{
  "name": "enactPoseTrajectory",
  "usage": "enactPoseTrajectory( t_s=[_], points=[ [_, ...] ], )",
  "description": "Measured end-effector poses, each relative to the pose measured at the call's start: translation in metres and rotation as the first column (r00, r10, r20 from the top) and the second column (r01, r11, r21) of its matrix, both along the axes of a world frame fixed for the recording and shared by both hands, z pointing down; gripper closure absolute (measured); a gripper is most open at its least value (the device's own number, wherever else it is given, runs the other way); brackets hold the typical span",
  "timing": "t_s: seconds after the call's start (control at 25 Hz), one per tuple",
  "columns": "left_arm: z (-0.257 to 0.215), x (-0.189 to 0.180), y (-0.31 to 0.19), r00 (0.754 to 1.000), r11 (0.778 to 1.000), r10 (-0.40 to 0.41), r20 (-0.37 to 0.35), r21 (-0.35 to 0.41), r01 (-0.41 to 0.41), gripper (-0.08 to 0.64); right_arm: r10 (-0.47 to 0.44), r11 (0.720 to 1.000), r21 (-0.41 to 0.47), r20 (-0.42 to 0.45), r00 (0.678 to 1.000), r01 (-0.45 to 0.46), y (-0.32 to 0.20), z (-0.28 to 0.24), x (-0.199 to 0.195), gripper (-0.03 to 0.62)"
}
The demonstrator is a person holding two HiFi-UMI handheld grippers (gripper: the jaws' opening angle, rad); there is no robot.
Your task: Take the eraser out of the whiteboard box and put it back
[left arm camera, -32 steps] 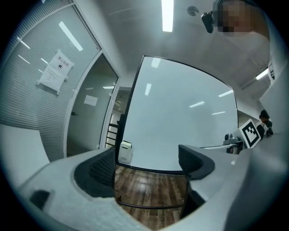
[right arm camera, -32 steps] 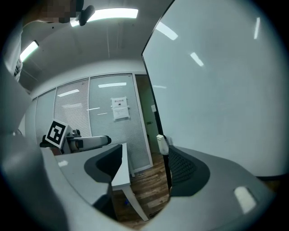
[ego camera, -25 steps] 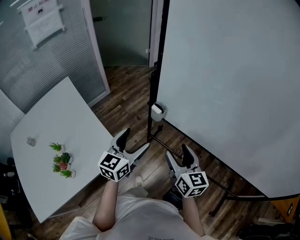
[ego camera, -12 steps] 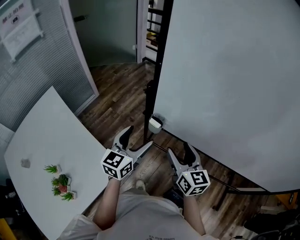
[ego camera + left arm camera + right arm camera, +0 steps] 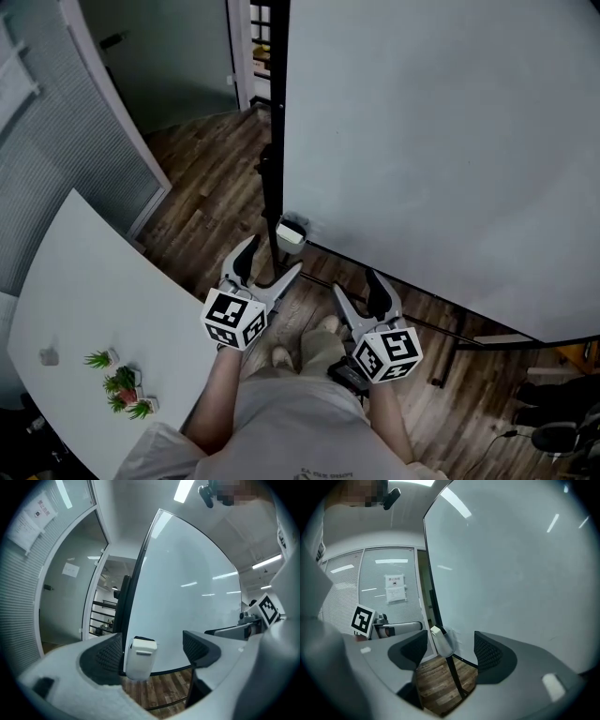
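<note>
A small white whiteboard box [image 5: 290,234] hangs at the whiteboard's [image 5: 441,141] lower left corner, by the black stand post. A dark thing [image 5: 144,639] shows at the box's [image 5: 139,660] open top; I cannot tell whether it is the eraser. My left gripper [image 5: 268,266] points at the box from just short of it. It is open, its jaws have just closed slightly, and nothing is between them. My right gripper [image 5: 359,291] is open and empty, further right and back from the box [image 5: 442,640]. Both gripper views frame the box between the pads.
A white table [image 5: 103,281] with small potted plants [image 5: 122,392] stands at the left. The stand's black post [image 5: 275,131] and floor bars [image 5: 441,330] lie ahead. The person's feet [image 5: 314,345] are on the wood floor. A blind-covered glass wall and a doorway are behind.
Both grippers have moved forward toward the whiteboard's corner. The white box now sits much closer to the left gripper's tips. The table has slid toward the lower left of the head view.
</note>
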State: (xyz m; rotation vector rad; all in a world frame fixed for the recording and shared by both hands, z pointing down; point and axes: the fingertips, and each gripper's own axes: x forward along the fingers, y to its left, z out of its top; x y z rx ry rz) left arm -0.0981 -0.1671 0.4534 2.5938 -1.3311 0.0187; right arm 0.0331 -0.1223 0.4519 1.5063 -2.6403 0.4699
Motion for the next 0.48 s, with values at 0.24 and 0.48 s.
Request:
enactPoseTrajectory(
  t_s=[0.24,0.48],
  points=[
    [0.001,0.001,-0.007,1.0,1.0,-0.018,0.019,0.006,0.018,0.163,-0.014,1.0,-0.014,-0.007,1.0,0.014,-0.003,0.008,0.001,0.284],
    [0.005,0.002,-0.013,0.998,0.999,-0.027,0.052,0.019,0.026,0.165,-0.007,1.0,-0.006,-0.002,1.0,0.007,-0.009,0.006,0.005,0.285]
  ],
)
